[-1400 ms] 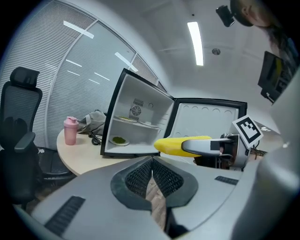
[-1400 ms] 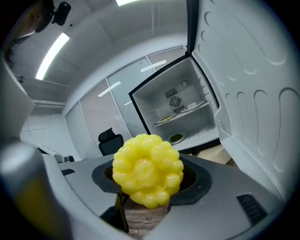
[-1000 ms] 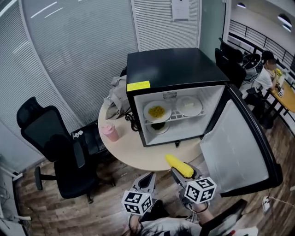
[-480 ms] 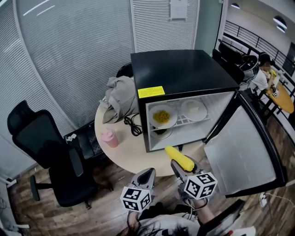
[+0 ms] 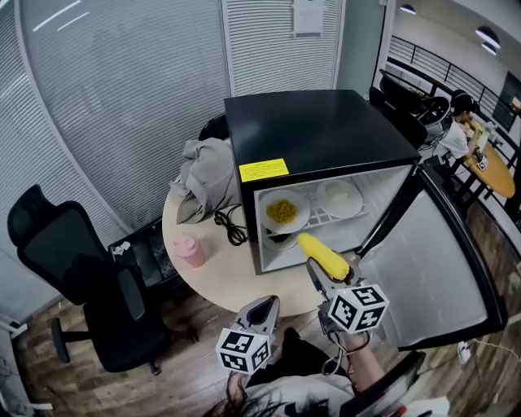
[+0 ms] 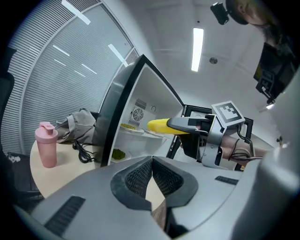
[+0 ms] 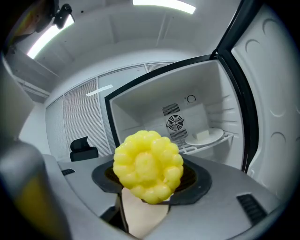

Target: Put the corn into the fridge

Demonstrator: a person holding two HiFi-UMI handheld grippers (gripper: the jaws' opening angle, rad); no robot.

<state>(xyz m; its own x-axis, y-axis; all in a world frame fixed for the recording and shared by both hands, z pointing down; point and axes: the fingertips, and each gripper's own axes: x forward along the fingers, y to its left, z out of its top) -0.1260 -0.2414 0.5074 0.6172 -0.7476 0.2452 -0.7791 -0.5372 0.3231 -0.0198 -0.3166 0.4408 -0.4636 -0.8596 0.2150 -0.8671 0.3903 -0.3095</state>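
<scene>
Table (image 5: 205, 275) rim, open fridge (image 5: 317, 130) mouth ahead of corn (image 5: 323, 256) in right gripper (image 5: 321, 277)

Office, black swivel chair (image 5: 57, 244), blind-covered glass partitions (image 5: 122, 98), round table (image 5: 203, 277)

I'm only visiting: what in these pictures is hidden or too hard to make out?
- Yellow label on the fridge: print too small to read, head view.
- Corn: the right gripper view shows only its tip, which hides its length.
- Lower dish: largely covered by the shelf above, head view.
- Wall sheet: cut off by the head view's top edge.
- White plate: contents too small to identify.
</scene>
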